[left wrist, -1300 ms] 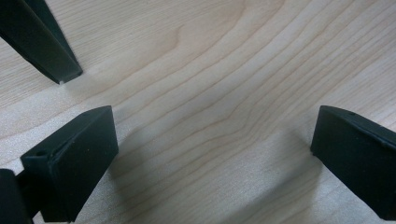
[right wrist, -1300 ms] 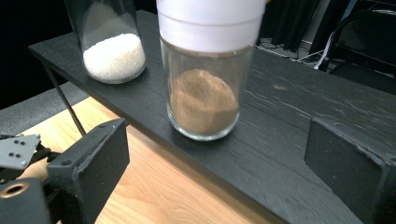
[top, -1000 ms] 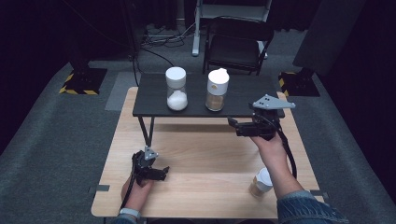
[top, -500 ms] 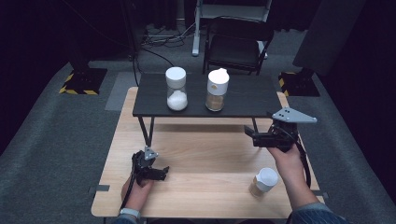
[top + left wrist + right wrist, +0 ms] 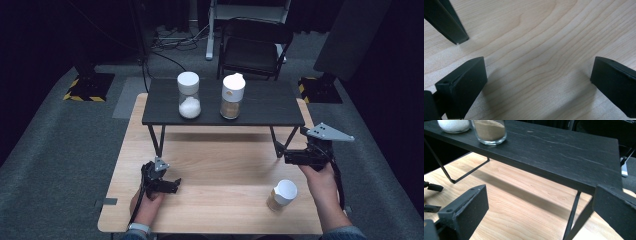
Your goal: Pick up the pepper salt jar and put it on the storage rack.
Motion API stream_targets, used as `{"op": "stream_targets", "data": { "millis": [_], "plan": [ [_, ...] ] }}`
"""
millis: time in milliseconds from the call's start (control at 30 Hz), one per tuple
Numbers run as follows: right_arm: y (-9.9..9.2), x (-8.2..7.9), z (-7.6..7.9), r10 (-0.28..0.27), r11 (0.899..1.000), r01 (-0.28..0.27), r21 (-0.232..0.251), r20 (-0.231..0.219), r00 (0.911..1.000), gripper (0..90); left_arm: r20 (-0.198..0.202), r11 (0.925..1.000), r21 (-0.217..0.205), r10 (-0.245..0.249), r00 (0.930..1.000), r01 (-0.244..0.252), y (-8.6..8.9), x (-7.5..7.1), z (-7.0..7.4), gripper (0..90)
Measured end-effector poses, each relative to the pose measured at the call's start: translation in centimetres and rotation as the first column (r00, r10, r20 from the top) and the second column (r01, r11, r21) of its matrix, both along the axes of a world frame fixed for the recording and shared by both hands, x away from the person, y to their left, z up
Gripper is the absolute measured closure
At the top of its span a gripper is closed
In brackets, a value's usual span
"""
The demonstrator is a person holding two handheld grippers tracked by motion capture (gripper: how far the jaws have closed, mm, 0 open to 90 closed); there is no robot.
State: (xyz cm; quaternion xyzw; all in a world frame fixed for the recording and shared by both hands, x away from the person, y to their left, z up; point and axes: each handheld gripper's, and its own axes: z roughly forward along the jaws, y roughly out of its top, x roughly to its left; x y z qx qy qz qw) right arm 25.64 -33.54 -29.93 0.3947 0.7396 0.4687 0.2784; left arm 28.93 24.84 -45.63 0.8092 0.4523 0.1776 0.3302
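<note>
Two spread, empty jaws on the right gripper (image 5: 292,159) have just opened; the capped jar (image 5: 282,195) stands just behind it, where the withdrawing forearm could topple it.

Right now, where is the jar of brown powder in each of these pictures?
High view: the brown powder jar stands right of the white powder jar on the black shelf, upper middle.
Left gripper view: not in it, just bare wood.
Right gripper view: its glass base is at the top left, on that shelf.
Shared landmark: the light wooden table.
</note>
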Motion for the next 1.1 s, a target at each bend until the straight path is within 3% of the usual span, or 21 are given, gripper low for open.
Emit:
{"op": "stream_targets", "data": {
  "millis": [600,1100],
  "plan": [
    [-3.7,-1.3,-3.1,-0.076,0.997,0.077,0.021,-0.035,0.9965,0.2,0.001,1.0000,0.004,0.005,1.0000,-0.005,-0.1,-0.1,0.0,0.5],
    [-6.1,-2.3,-4.7,-0.105,0.994,0.106,0.041,-0.030,0.9940,0.2,0.001,0.9999,0.003,0.010,0.9999,-0.010,-0.2,-0.1,0.0,0.4]
  ]
}}
